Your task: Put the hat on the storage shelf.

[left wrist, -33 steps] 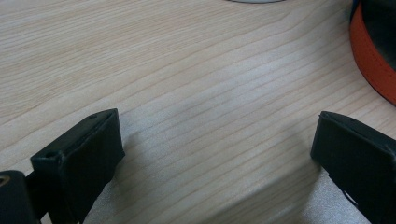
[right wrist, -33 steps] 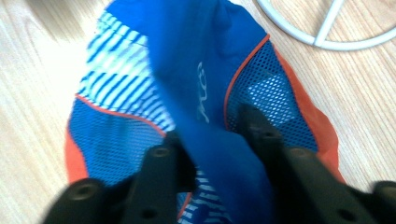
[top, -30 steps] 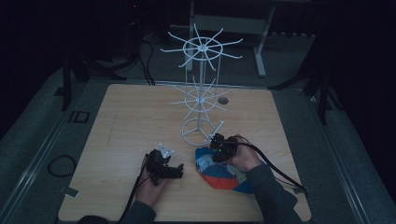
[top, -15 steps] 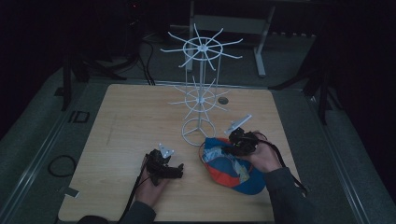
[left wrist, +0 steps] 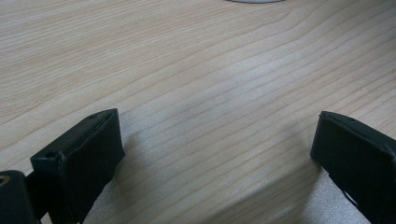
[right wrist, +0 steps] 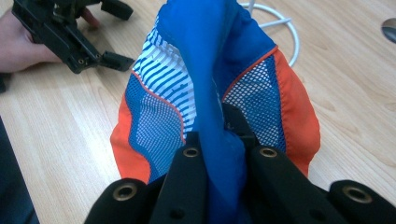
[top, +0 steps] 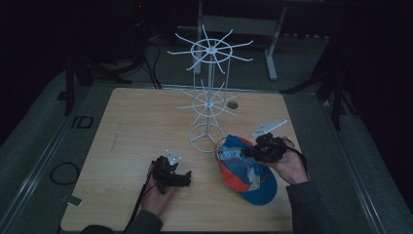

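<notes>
In the right gripper view my right tongs [right wrist: 219,154] rise from the bottom of the frame, clamped tight on a fold of the blue cap [right wrist: 210,79]. The cloth is pinched between the two jaws and the orange and mesh panels hang away beyond them. In the high view the cap [top: 246,173] sits at lower right of centre, one edge lifted in my right tongs [top: 260,150], the rest seemingly draped toward the table [top: 136,126].

My left tongs [top: 181,176] lie at lower centre-left of the high view, jaws wide apart with nothing between them. In the left gripper view only bare wood lies between them.

I judge the step in hand is the pick-up: the cap is gripped and coming off the table. Next, I think, it goes to the white rack [top: 209,97] standing just beyond, in the upper middle of the frame. That calls for lifting the cap clear and opening its rim onto one of the thin arms.

The room is dim. I cannot make out which part of the cap I hold, nor whether its far edge touches the rack's ring base [right wrist: 280,28].
</notes>
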